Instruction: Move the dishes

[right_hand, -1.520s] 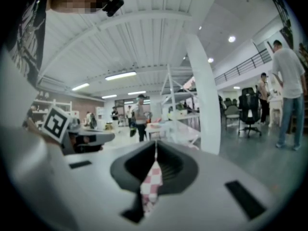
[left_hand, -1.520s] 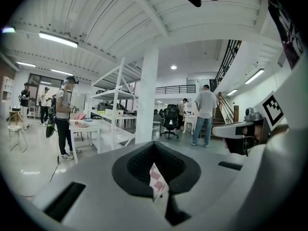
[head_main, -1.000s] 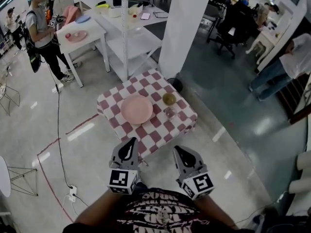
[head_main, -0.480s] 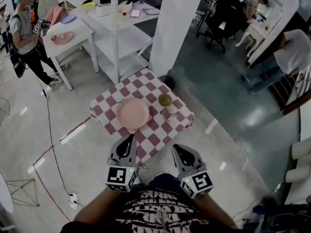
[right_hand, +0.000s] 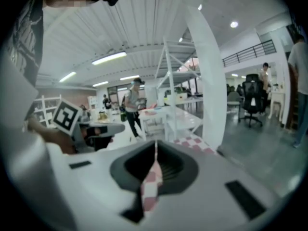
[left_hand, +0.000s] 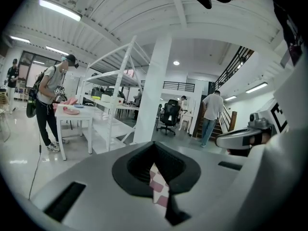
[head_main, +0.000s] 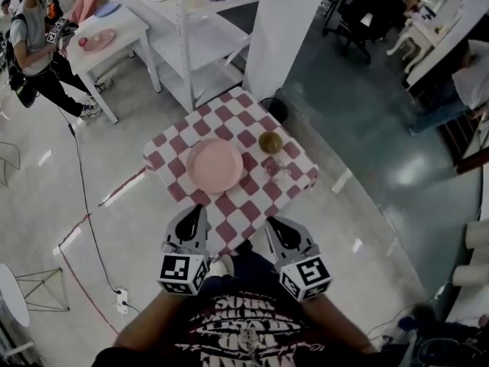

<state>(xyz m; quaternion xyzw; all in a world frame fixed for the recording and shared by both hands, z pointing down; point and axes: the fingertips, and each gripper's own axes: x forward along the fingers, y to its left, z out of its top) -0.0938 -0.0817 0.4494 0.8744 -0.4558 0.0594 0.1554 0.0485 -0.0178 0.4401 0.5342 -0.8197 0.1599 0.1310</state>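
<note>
A small table with a red-and-white checkered cloth (head_main: 248,209) stands just ahead of me. On it lie a pink plate (head_main: 215,165), an olive bowl (head_main: 270,142) and a clear glass (head_main: 273,170) just in front of the bowl. My left gripper (head_main: 200,209) is shut and empty, its tip over the table's near edge. My right gripper (head_main: 268,223) is also shut and empty, at the near right edge. In the left gripper view the jaws (left_hand: 154,144) meet over a strip of cloth (left_hand: 160,189). The right gripper view shows the same closed jaws (right_hand: 155,144).
A white pillar (head_main: 286,29) rises behind the table, with a white shelf rack (head_main: 200,48) to its left. A person (head_main: 34,44) stands by a white side table (head_main: 126,33) holding another pink plate. A cable (head_main: 84,205) and power strip (head_main: 122,302) lie on the floor at left.
The checkered table has come nearer in the head view. Both grippers, still shut, have sunk and now reach its near edge.
</note>
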